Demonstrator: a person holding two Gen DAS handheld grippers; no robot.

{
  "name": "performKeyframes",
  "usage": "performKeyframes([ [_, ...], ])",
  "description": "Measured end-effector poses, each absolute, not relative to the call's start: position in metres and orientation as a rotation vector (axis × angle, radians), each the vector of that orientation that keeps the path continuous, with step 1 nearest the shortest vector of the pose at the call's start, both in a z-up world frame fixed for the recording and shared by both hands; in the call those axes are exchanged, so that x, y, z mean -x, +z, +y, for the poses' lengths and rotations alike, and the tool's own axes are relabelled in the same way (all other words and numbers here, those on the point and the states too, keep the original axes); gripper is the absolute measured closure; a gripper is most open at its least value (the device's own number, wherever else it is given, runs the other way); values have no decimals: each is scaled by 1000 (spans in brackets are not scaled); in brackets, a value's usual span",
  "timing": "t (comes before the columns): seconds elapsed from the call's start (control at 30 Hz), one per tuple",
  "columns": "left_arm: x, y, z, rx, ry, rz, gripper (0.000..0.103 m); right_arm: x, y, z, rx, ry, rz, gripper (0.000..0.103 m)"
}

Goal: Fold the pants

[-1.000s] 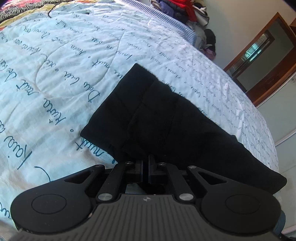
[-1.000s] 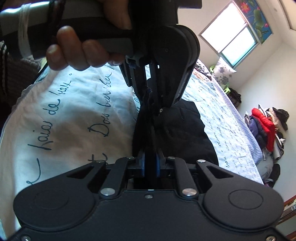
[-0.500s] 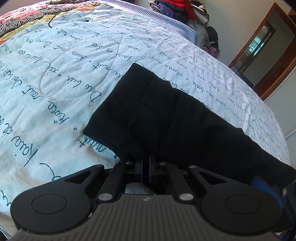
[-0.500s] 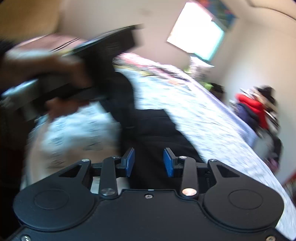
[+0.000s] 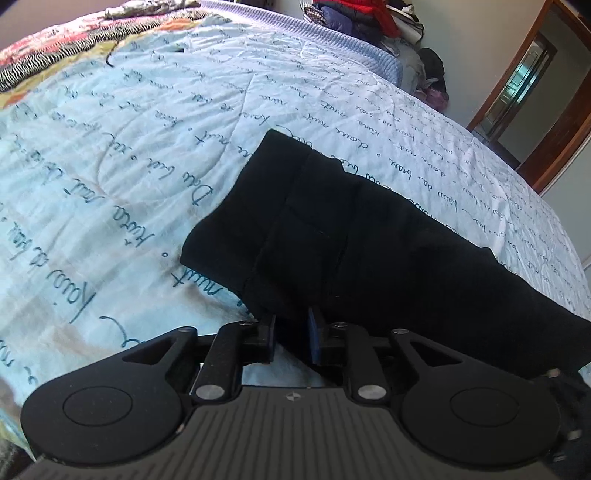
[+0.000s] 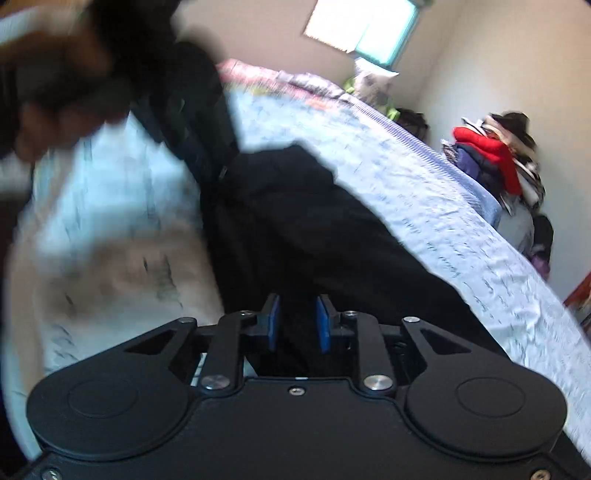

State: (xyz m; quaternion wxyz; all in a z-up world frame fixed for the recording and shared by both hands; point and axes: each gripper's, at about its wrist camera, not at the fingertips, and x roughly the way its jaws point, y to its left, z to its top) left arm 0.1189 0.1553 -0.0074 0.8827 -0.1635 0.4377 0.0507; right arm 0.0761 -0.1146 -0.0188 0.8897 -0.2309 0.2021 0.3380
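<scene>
Pale blue bedspread with dark handwriting print covers the whole bed, and the black pants lie folded across it in a long slab. Only the left camera shows the wooden door frame beyond the bed's far side; only the right one catches the bright window, though that view is smeared with blur. Both show the heap of clothes by the wall. Left gripper stands slightly parted at the pants' near edge, gripping nothing. Right gripper is likewise parted, over the dark cloth.
</scene>
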Motion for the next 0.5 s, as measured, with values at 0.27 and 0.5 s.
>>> performKeyframes([
  [0.27, -104, 28, 100, 180, -65, 852, 72, -46, 26, -277, 40, 520, 415, 82],
  [0.5, -108, 29, -4, -119, -477, 842, 40, -36, -3, -423, -364, 248, 497, 71],
])
